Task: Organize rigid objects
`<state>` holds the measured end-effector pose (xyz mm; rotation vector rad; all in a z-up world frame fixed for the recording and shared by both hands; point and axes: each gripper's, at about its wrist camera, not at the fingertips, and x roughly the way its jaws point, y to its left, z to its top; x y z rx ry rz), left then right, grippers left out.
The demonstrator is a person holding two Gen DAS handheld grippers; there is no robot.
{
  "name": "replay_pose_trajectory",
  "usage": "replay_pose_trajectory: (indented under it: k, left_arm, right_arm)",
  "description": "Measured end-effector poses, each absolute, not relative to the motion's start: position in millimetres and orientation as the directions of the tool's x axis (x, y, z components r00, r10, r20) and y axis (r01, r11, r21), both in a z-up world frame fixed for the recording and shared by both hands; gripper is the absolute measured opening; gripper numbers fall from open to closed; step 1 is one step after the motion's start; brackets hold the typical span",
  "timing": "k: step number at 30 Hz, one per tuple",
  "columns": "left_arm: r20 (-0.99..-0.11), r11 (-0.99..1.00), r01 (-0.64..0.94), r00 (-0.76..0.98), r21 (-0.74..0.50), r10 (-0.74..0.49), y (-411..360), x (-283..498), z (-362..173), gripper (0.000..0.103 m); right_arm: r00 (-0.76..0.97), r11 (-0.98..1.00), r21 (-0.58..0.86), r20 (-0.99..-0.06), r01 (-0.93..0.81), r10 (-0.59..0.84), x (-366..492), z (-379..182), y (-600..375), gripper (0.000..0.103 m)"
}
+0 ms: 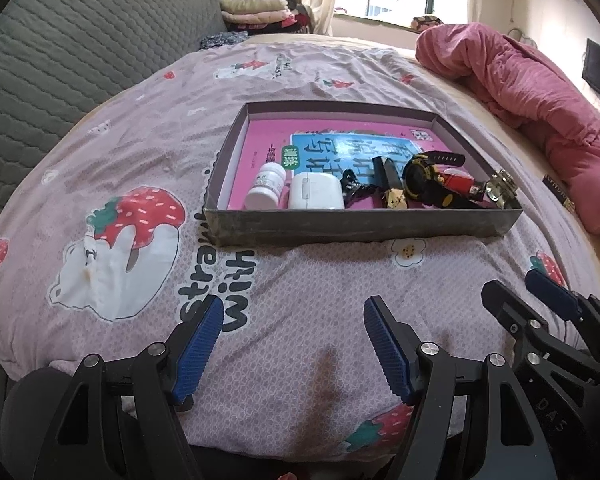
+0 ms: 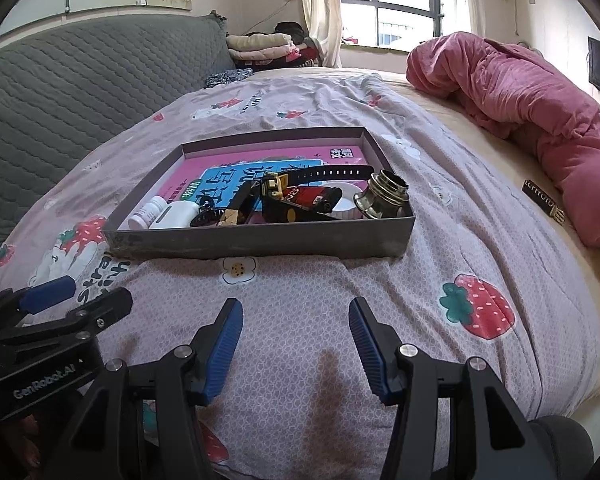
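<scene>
A shallow grey box lies on the bed with a pink book in its bottom. Along its near wall sit a white pill bottle, a white charger case, a black-and-yellow watch, a red lighter and a brass metal fitting. My left gripper hangs open over the quilt in front of the box, nothing between its blue pads. My right gripper is open beside it, also empty.
The strawberry-print quilt covers the bed. A rolled pink blanket lies at the right. A grey quilted headboard stands on the left, folded clothes near the window behind.
</scene>
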<state>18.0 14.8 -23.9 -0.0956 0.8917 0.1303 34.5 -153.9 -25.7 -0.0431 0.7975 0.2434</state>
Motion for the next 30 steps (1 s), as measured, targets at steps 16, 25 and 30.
replay_pose_trajectory:
  k: [16, 25, 30]
  left_arm:
    - [-0.785, 0.989, -0.144, 0.616, -0.031, 0.065, 15.2, 20.5, -27.4, 0.074]
    - [-0.784, 0.989, -0.147, 0.617, -0.028, 0.07, 15.1, 20.5, -27.5, 0.074]
    - [-0.785, 0.988, -0.151, 0.615, -0.028, 0.072, 16.1, 20.9, -27.6, 0.074]
  right_arm:
    - [0.67, 0.968, 0.044, -0.714, -0.247, 0.203, 34.1, -27.1, -150.3, 0.055]
    - [0.667, 0.967, 0.041, -0.716, -0.25, 0.203, 34.1, -27.3, -150.1, 0.055]
    - [0.667, 0.967, 0.041, -0.716, -0.251, 0.203, 33.9, -27.2, -150.3, 0.055]
